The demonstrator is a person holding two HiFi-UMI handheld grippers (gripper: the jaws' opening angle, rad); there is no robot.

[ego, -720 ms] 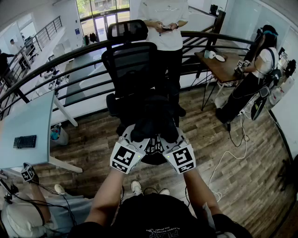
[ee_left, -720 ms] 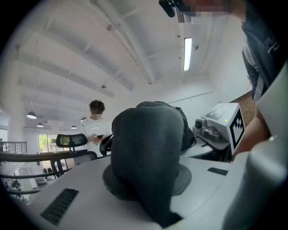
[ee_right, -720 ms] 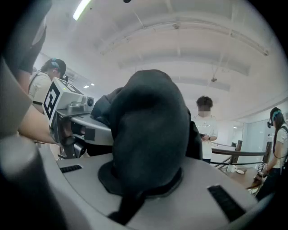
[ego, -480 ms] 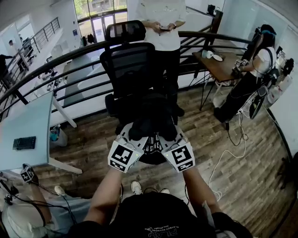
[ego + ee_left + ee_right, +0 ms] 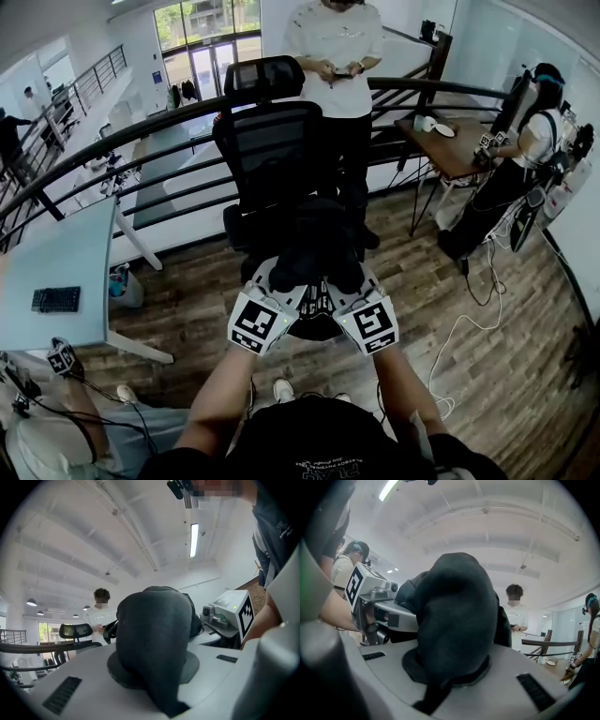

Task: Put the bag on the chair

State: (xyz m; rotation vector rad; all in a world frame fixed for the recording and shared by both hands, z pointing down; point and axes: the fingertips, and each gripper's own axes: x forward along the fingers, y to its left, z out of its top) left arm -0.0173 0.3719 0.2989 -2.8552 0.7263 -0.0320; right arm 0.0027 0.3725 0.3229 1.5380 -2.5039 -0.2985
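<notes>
Black bag (image 5: 314, 246) pinched in jaws of left gripper (image 5: 281, 277) and right gripper (image 5: 351, 278), forearms (image 5: 221, 386) outstretched toward chair (image 5: 272, 150)

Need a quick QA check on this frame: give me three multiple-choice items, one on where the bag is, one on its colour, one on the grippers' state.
1. Where is the bag?
A) on the wooden table
B) between both grippers, at the seat of the chair
C) lying on the floor

2. What colour is the bag?
A) red
B) white
C) black

3. How do the grippers stand?
A) both shut on the bag
B) both open and empty
C) only the left one grips

Key:
1 B: in the head view the bag sits between the left gripper and the right gripper, at the chair's seat.
2 C: its fabric is black in every view.
3 A: each gripper view shows bag fabric pinched in the jaws.
</notes>
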